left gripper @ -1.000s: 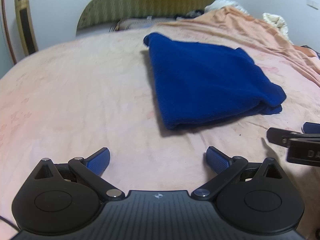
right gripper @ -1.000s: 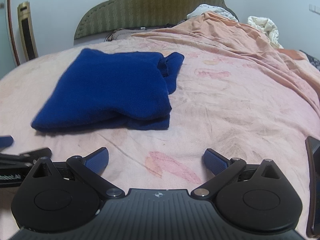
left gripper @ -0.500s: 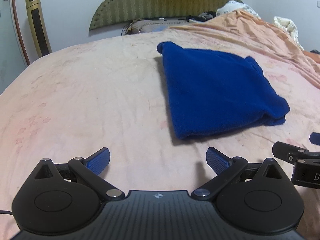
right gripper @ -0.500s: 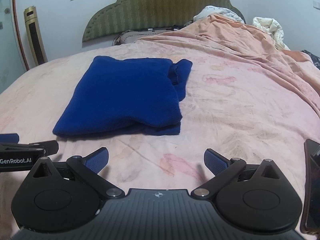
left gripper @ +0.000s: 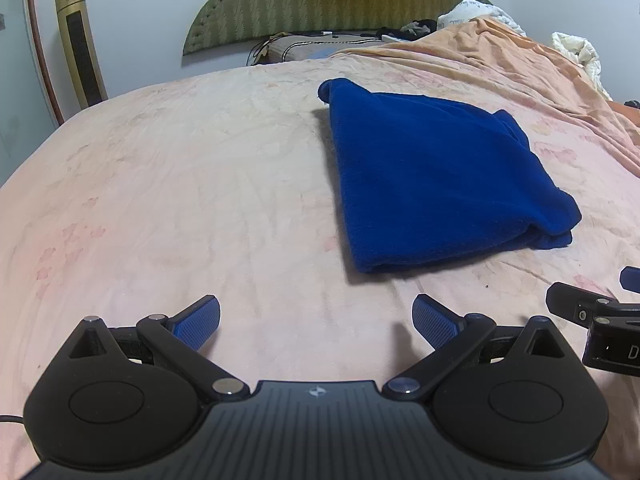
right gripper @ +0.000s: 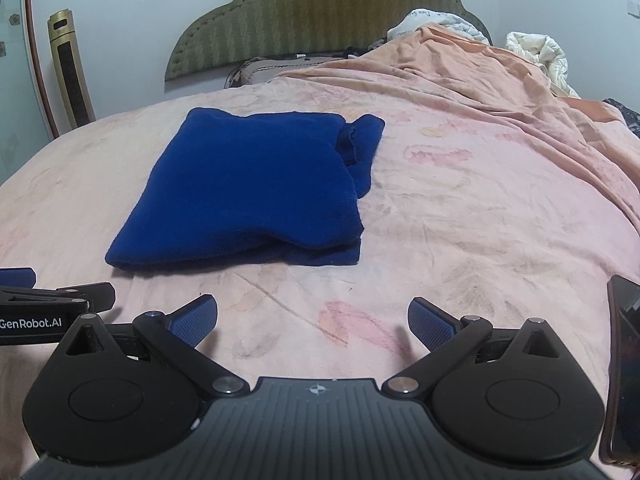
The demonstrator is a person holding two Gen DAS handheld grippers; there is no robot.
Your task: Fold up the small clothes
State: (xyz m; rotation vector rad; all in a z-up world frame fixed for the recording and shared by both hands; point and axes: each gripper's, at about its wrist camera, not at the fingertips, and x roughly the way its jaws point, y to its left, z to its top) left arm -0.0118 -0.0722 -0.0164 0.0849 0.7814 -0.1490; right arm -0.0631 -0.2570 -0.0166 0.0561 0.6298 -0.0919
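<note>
A dark blue garment (left gripper: 436,176) lies folded into a thick rectangle on the pink bed sheet (left gripper: 180,184). In the right wrist view the blue garment (right gripper: 256,188) sits ahead and to the left, with a loose edge sticking out at its far right corner. My left gripper (left gripper: 316,320) is open and empty, over the sheet short of the garment's near left corner. My right gripper (right gripper: 312,320) is open and empty, short of the garment's near right corner. Each gripper shows at the edge of the other's view.
A green headboard (right gripper: 320,12) stands at the far end of the bed. A bunched orange blanket (right gripper: 500,92) and white bedding (right gripper: 536,56) lie at the far right. A gold tower fan (left gripper: 78,44) stands at the left. A dark phone (right gripper: 624,372) lies at my right.
Both grippers have drawn back and risen away from the garment, which now sits farther off. The garment has not moved. Both grippers stay open.
</note>
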